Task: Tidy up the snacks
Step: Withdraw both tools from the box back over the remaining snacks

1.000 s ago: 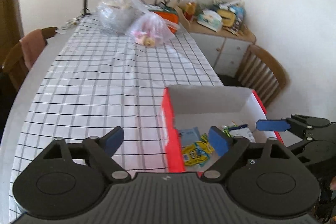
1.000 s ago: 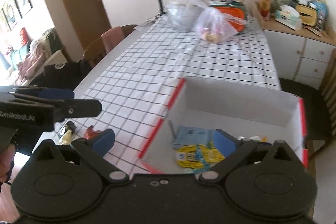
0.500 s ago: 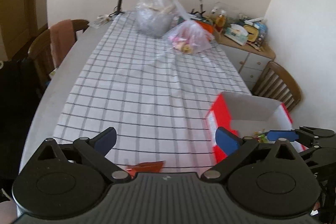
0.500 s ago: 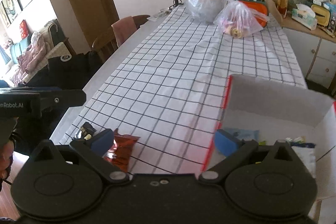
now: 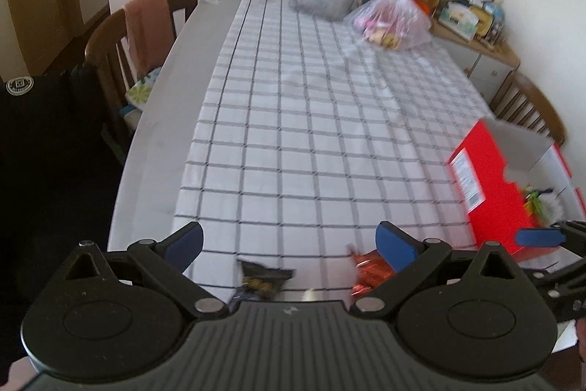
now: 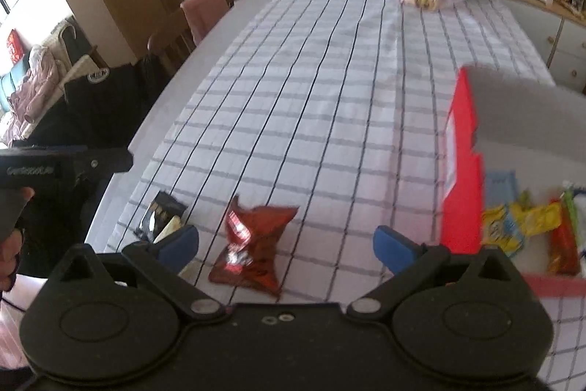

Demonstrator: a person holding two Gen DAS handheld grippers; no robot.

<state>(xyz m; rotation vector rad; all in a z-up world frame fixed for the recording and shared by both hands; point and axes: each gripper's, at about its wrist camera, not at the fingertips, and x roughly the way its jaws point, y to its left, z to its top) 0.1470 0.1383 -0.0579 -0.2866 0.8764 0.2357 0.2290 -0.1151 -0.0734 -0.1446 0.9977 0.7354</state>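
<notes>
Left wrist view: the left tongs point(image 5: 289, 240) are spread wide, having just been opening, with nothing clamped. A black snack packet point(image 5: 260, 279) and a red snack packet point(image 5: 368, 268) are seen on the checked worktop point(image 5: 311, 120) near edge; a red box point(image 5: 487, 193) sits right.

Right wrist view: the right tongs point(image 6: 285, 242) are held apart, empty, above the red snack packet point(image 6: 252, 244). The black snack packet point(image 6: 159, 215) lies left; the red box point(image 6: 462, 178), holding snacks point(image 6: 520, 218), stands right.

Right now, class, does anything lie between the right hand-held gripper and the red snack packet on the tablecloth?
Nothing visible does. The red snack packet lies flat on the checked tablecloth just ahead of the right hand-held gripper, between its open fingers. The black packet lies off to its left, the red box to its right.
</notes>
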